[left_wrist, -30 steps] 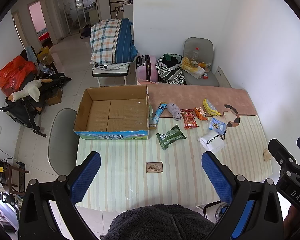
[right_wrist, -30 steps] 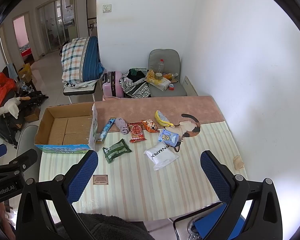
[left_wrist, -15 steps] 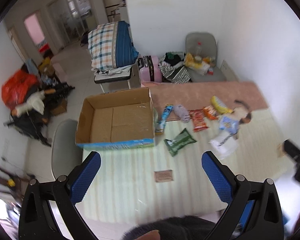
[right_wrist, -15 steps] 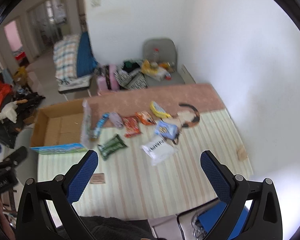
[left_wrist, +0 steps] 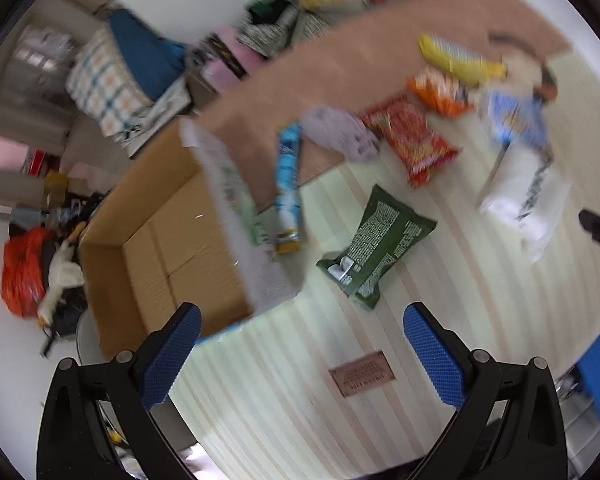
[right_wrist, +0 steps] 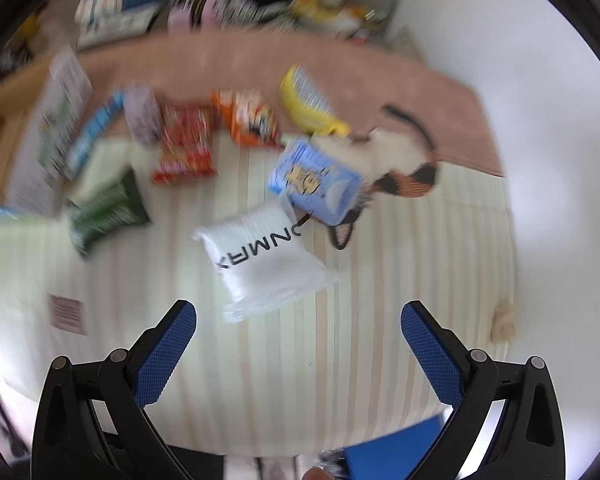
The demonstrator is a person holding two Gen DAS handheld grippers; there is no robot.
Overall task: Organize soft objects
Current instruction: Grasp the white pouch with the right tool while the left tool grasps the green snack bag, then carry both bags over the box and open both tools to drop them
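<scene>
Soft packets lie on a striped mat (left_wrist: 260, 392). In the left wrist view a green packet (left_wrist: 376, 240) lies just ahead of my open, empty left gripper (left_wrist: 302, 356), with a blue tube (left_wrist: 288, 184), a lilac roll (left_wrist: 340, 136) and a red packet (left_wrist: 412, 140) farther off. An open cardboard box (left_wrist: 160, 240) sits at the left. In the right wrist view my open, empty right gripper (right_wrist: 298, 352) hovers just short of a white pouch (right_wrist: 264, 256). Beyond lie a blue packet (right_wrist: 316, 184), a yellow packet (right_wrist: 308, 100) and an orange packet (right_wrist: 248, 116).
A small brown label (left_wrist: 362, 372) lies on the mat near the left gripper. A pink strip (right_wrist: 236, 60) runs along the mat's far side with a cat figure (right_wrist: 404, 164). A white wall is at the right. Bags and clutter stand behind (left_wrist: 280, 20).
Both grippers have dropped and moved forward toward the mat; the packets now look much larger and blurred. Both stay open and empty.
</scene>
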